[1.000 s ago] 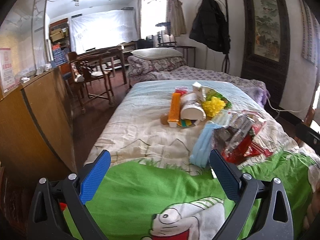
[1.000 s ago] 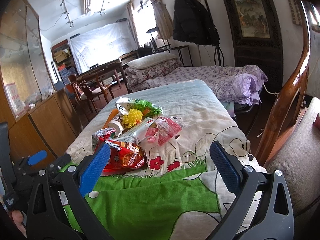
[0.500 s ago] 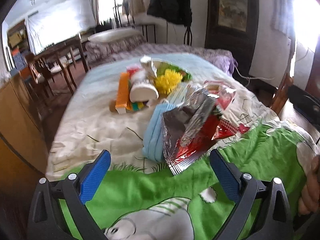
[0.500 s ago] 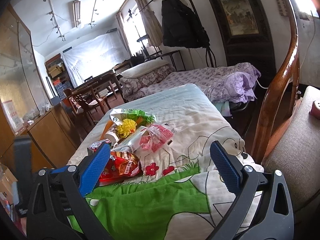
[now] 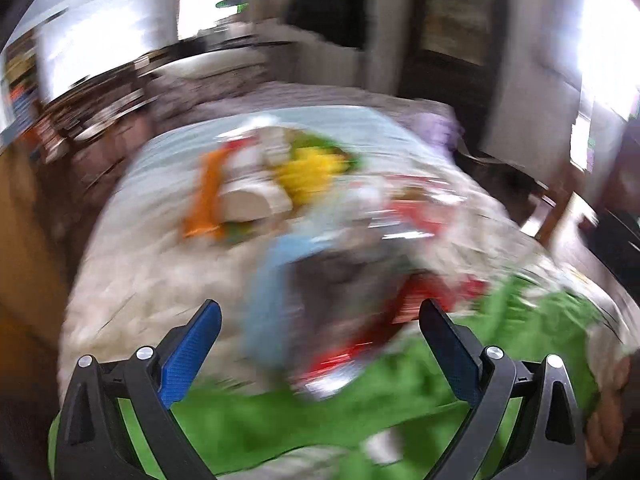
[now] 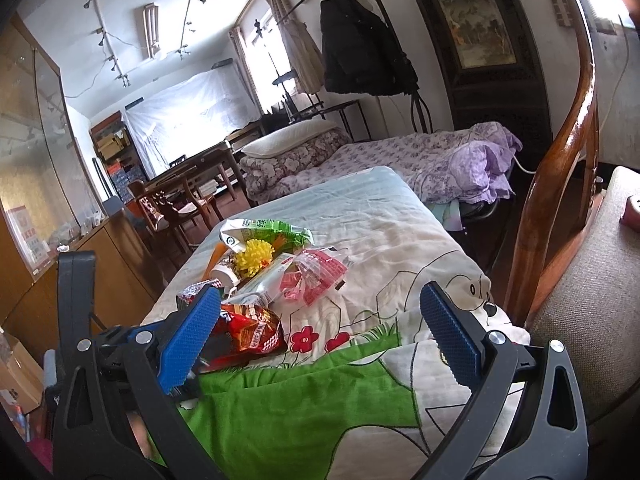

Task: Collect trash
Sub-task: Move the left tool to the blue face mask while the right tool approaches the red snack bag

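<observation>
None of the trash has been picked up, as far as these views show: the whole heap sits on the bed [image 6: 400, 216]. It includes a red snack bag [image 6: 252, 326], a pink wrapper [image 6: 316, 274], a green packet [image 6: 276, 230] and a yellow ball [image 6: 254, 258]. The left gripper [image 5: 320, 320], fingers wide apart and empty, points at the heap, its view badly blurred. The right gripper [image 6: 320, 316] is likewise spread and empty, just short of the heap. No bin or bag is visible, so all the collecting looks left to do.

Bare quilt [image 6: 400, 248] lay open right of the trash pile [image 6: 276, 272]; a wooden chair back [image 6: 560, 160] crowded the right edge.
</observation>
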